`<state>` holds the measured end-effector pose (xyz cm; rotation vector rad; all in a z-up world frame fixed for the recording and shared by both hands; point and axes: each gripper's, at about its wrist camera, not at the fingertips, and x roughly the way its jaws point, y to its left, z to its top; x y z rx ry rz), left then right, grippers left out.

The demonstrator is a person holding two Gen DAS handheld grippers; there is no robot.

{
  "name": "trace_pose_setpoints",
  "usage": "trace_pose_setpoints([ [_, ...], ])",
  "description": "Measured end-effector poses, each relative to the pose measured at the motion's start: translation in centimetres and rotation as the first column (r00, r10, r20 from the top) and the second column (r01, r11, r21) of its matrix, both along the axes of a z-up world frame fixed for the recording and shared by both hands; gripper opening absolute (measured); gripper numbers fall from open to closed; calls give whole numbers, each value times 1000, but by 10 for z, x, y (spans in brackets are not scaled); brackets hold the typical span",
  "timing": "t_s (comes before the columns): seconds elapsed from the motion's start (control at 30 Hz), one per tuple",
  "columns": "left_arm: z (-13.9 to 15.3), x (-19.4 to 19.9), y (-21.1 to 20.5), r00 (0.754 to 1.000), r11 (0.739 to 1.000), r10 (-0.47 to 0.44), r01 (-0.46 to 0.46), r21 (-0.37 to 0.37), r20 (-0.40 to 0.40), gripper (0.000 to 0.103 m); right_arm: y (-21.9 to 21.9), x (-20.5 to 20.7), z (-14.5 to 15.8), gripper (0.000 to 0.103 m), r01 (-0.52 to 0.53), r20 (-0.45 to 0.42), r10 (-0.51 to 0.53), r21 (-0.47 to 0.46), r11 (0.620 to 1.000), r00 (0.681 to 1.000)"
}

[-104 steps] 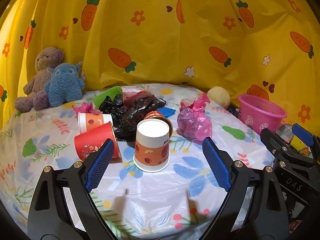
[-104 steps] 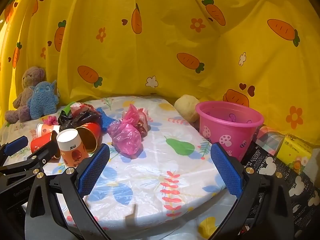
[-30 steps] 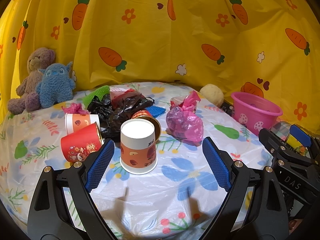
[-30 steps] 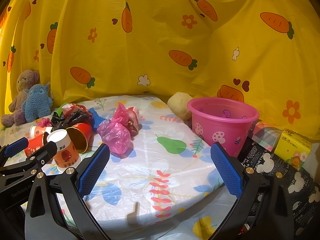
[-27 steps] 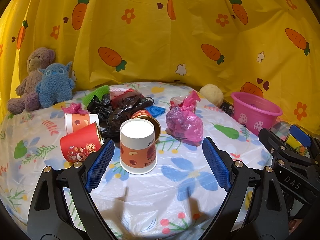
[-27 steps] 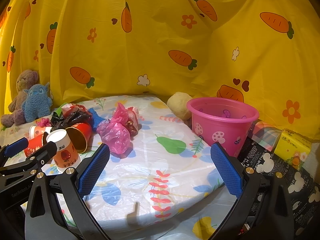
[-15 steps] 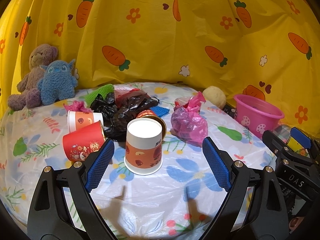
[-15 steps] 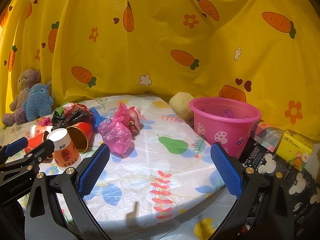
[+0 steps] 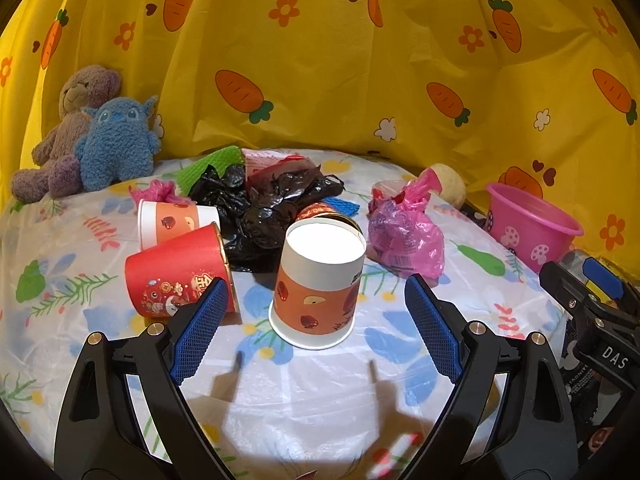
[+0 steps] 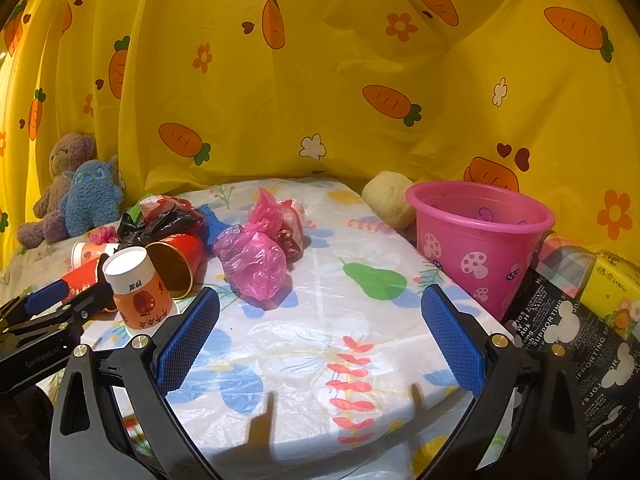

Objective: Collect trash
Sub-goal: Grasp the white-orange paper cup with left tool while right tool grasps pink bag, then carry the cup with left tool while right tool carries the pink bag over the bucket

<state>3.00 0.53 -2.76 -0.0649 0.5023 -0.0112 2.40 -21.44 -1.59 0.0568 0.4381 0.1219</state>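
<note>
1. We work over a table draped in clear plastic over a flower print, litter heaped toward twelve o'clock.
2. The pink plastic bucket with mushroom prints stands at our two o'clock, probably placed as the bin.
3. A knotted pink plastic bag lies mid-table.
4. Our left gripper, fingers apart, frames the upturned orange-and-white paper cup, likely first.
5. Our right gripper hangs spread and empty.
</note>
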Motion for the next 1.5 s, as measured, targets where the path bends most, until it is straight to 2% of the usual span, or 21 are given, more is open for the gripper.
trace_pose_setpoints([
  [0.1, -4, 17, -5, 999, 1000, -8, 8, 5, -35, 86, 4, 8, 0, 98, -20, 6, 20, -1, 1000, 1000],
  [0.4, -20, 51, -5, 992, 1000, 12, -12, -6, -126, 66, 21, 49, -5, 97, -99, -17, 99, -4, 995, 995],
  [0.5, -23, 57, -2, 990, 1000, 18, -20, -11, -142, 61, 28, 65, -7, 93, -129, -39, 128, -6, 992, 991],
  [0.63, -22, 59, 1, 990, 999, 14, -19, -36, -137, 60, 37, 84, -9, 89, -156, -65, 155, -6, 988, 986],
  [0.73, -21, 58, 3, 992, 998, 13, -20, -52, -128, 59, 42, 99, -13, 75, -167, -109, 166, 3, 986, 980],
  [0.77, -20, 57, 4, 992, 998, 13, -20, -56, -123, 59, 43, 105, -15, 74, -174, -126, 175, 13, 985, 976],
  [0.97, -13, 43, 11, 997, 997, 15, -21, -75, -82, 58, 51, 127, -24, 72, -219, -207, 224, 50, 974, 952],
  [1.2, -9, 38, 16, 997, 997, 14, -20, -79, -75, 58, 62, 144, -35, 72, -252, -286, 259, 64, 966, 923],
  [1.23, -9, 37, 16, 997, 997, 14, -20, -81, -75, 58, 63, 145, -36, 70, -254, -295, 262, 64, 965, 919],
  [1.3, -9, 35, 16, 997, 996, 13, -19, -85, -73, 58, 65, 147, -39, 58, -262, -311, 267, 59, 963, 912],
  [1.37, -7, 34, 16, 998, 996, 12, -18, -86, -69, 58, 66, 147, -41, 37, -266, -321, 270, 58, 962, 908],
  [1.5, -3, 30, 15, 998, 996, 6, -10, -88, -55, 58, 61, 143, -41, 20, -277, -308, 289, 85, 957, 906],
])
